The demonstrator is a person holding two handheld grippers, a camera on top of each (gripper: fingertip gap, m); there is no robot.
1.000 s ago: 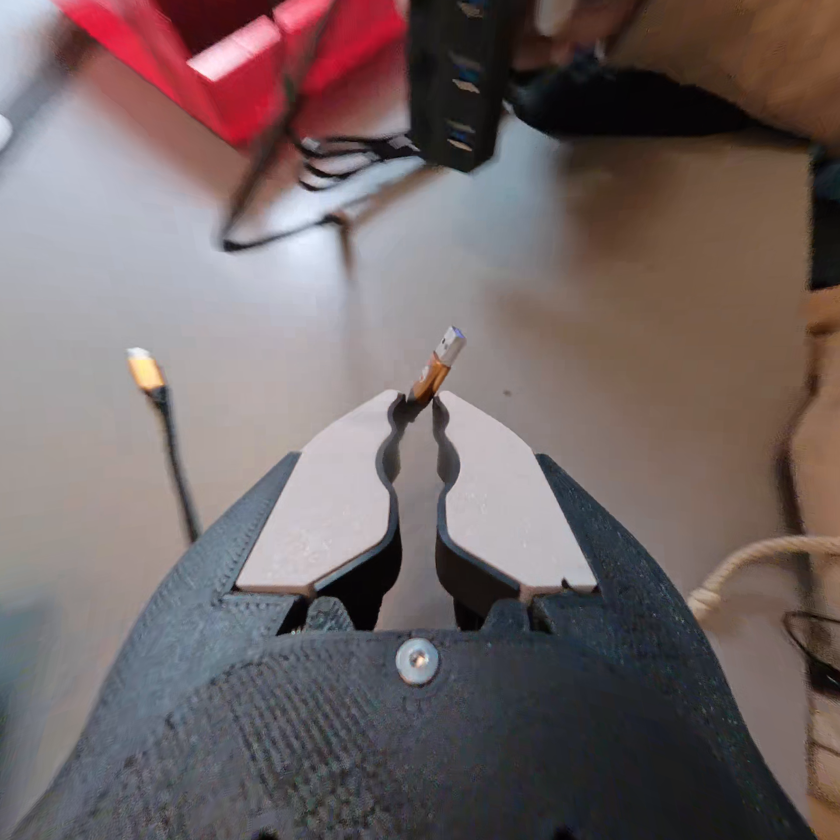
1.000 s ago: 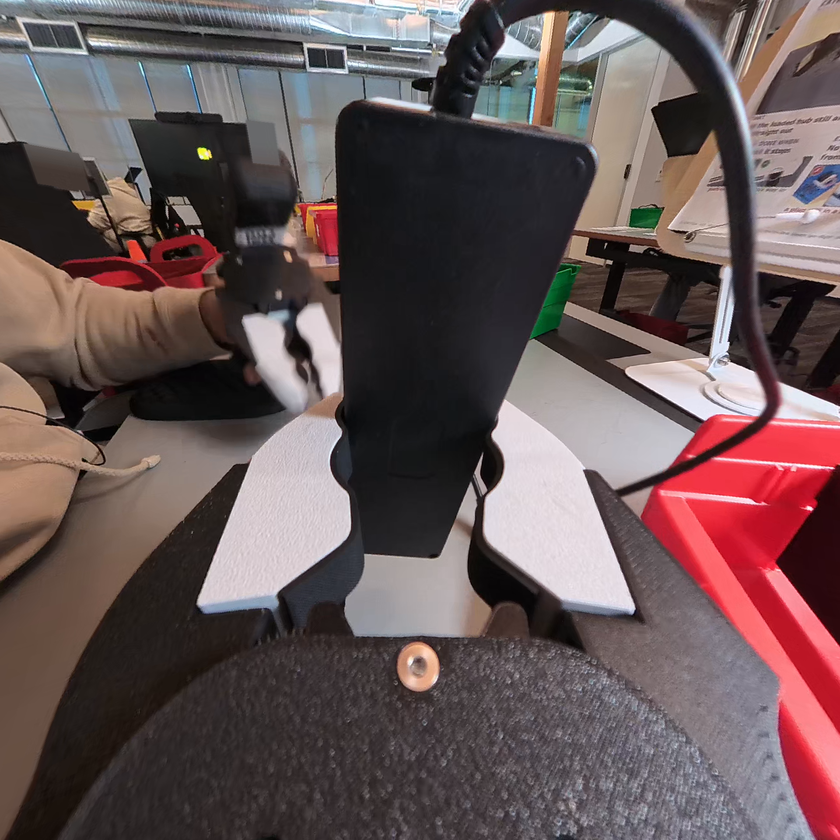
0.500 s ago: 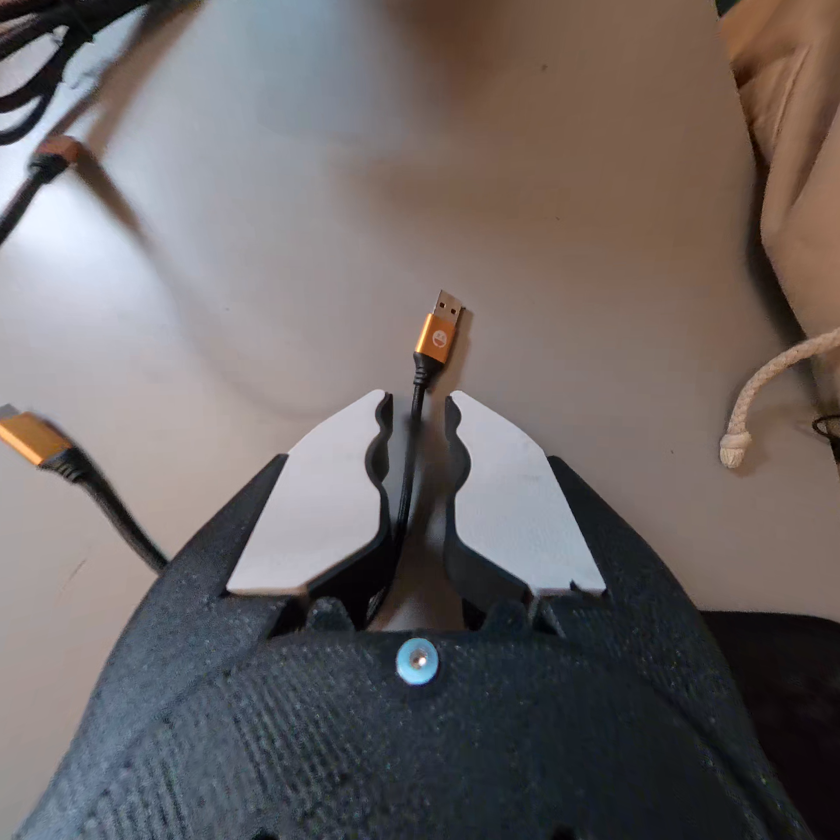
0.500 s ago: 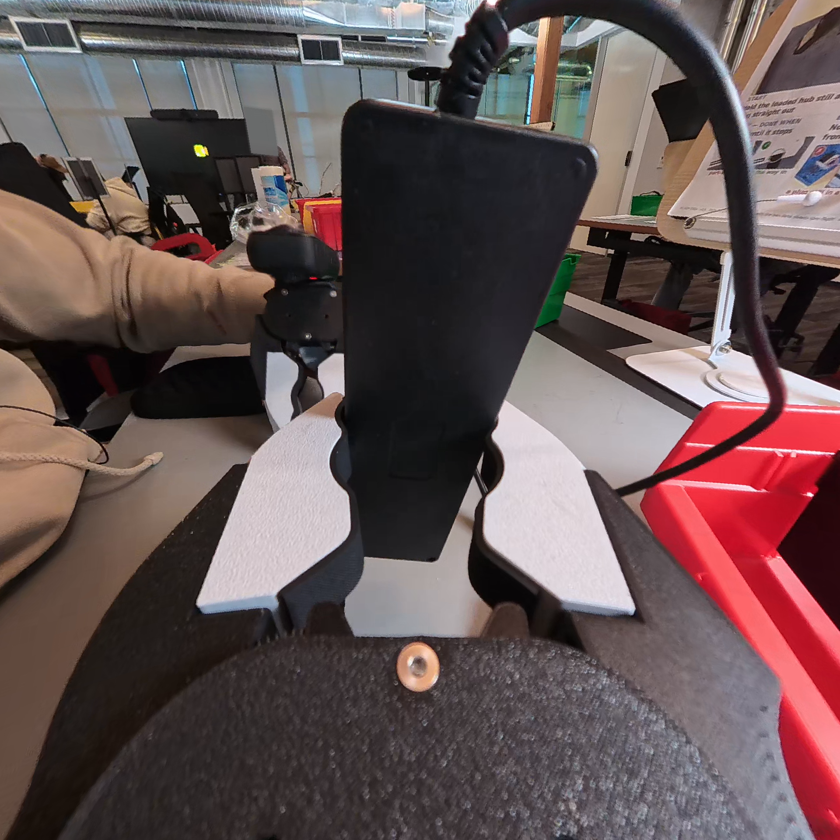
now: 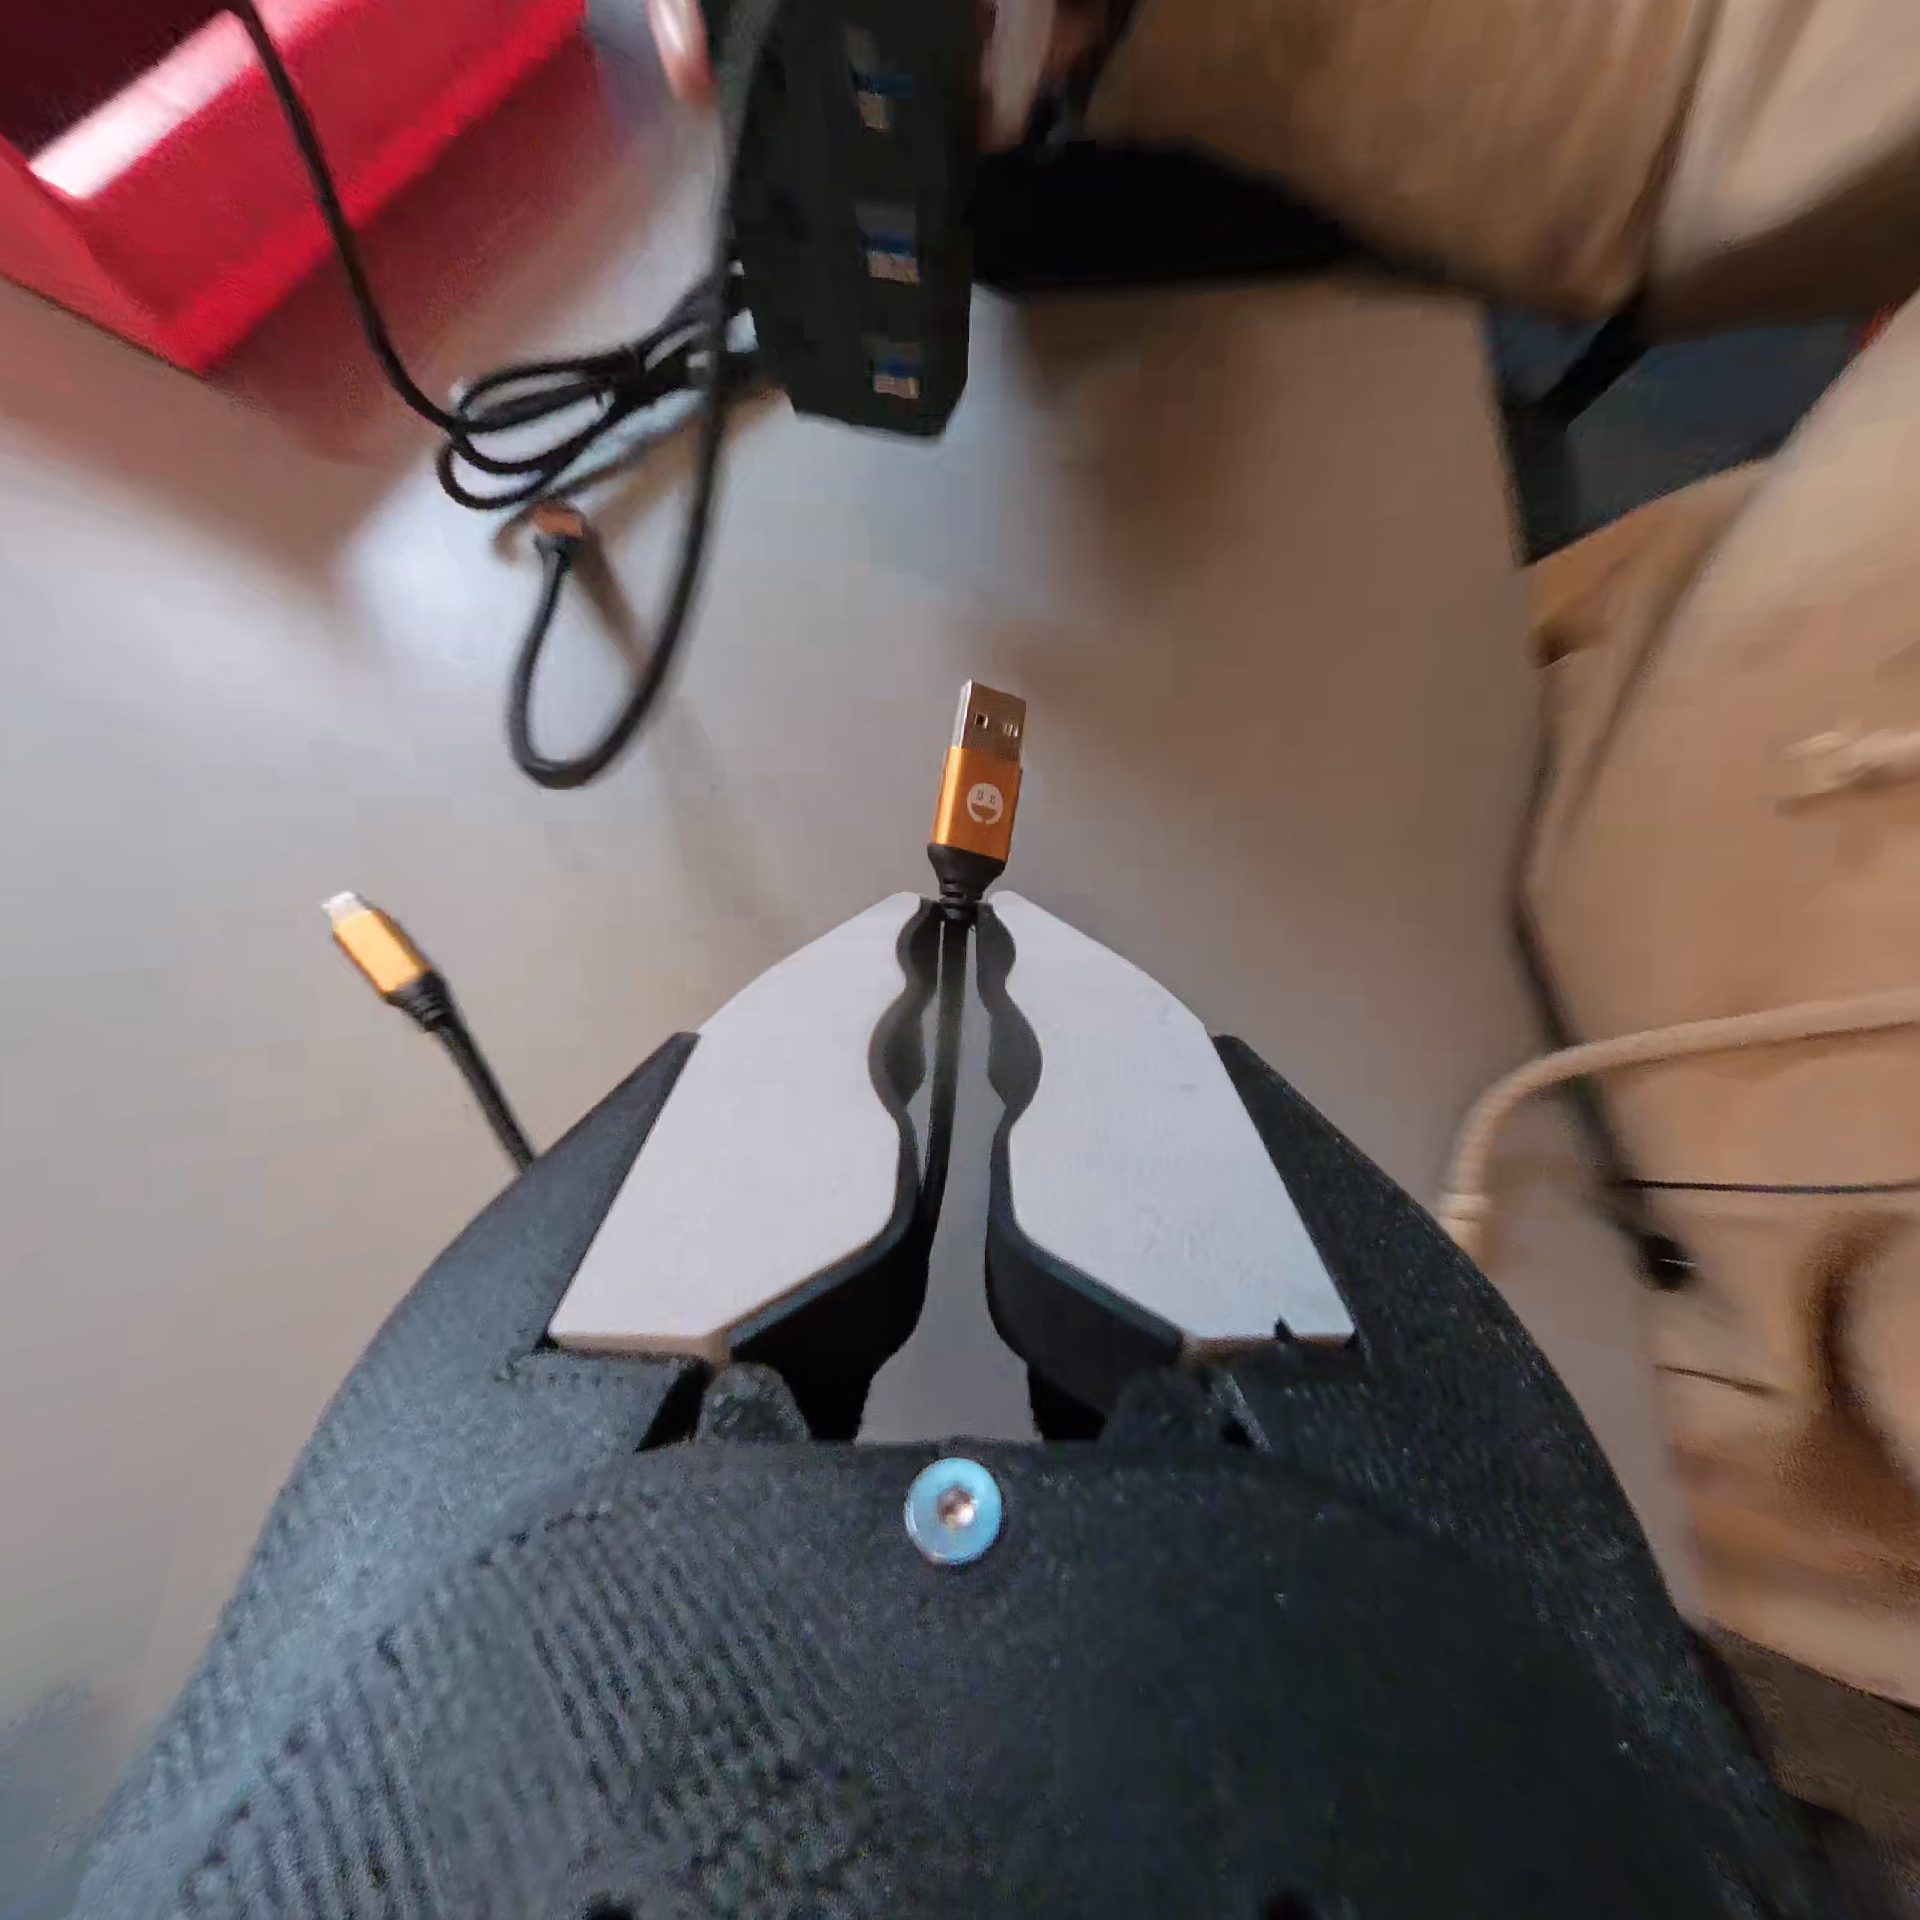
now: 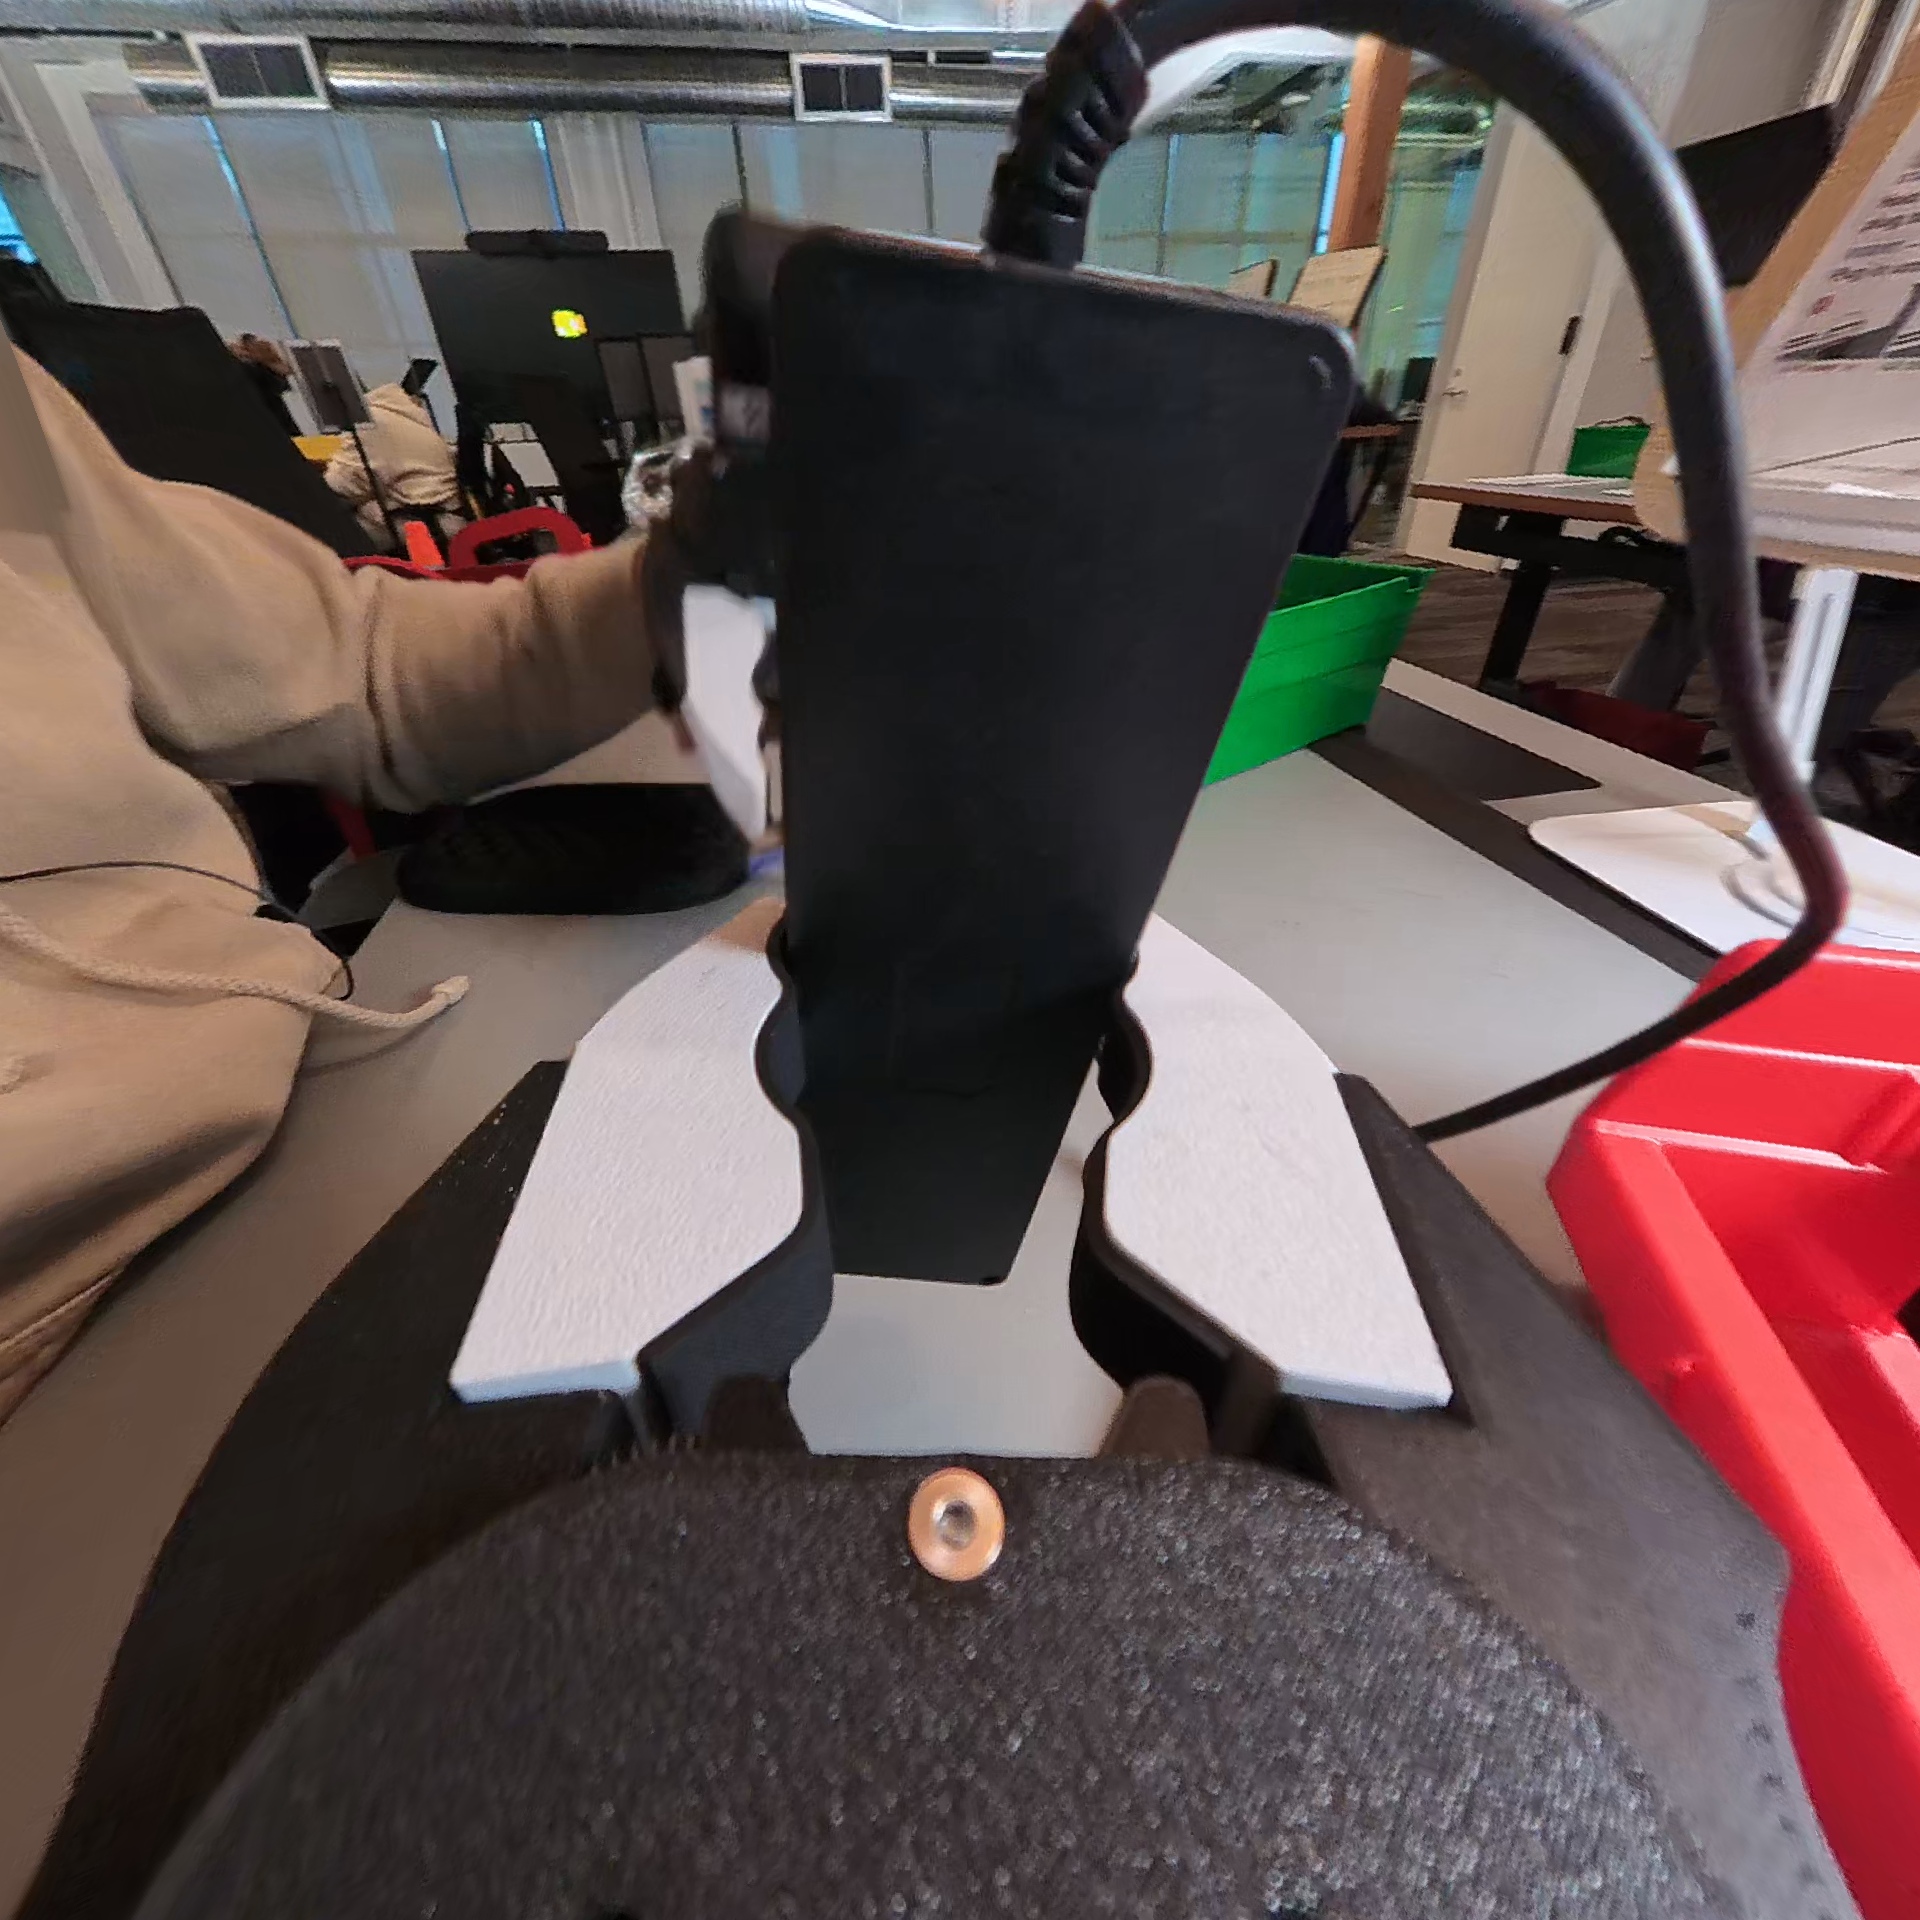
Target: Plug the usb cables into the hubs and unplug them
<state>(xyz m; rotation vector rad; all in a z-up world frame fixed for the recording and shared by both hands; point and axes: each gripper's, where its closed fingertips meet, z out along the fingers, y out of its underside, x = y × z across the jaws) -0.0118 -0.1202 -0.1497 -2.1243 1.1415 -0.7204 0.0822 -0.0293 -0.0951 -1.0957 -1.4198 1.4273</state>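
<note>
Pinching a black USB cable just behind its strain relief, the left tool has its two pale fingers pressed almost together at the tips, with the cable running back through the gap between them. Straight ahead of the tips, the cable's orange plug stands clear above the grey counter, metal end pointing forward. To the left of this tool a second orange-ended cable hangs free beside the housing. Farther ahead and left, a loose tangle of black cables lies on the counter, and beyond it sits a red bin. Directly ahead, well apart from the plug, a black hub hangs in the air with a row of ports facing the camera, blurred.

Gripping that same hub by its lower end, the right tool has its white fingers closed against both sides of the body, which stands upright between them. From the hub's top a thick black cord arcs over to the right and drops toward the red bin beside the tool. Beyond the hub on the left, the other tool shows partly hidden, held by a beige-sleeved arm.
</note>
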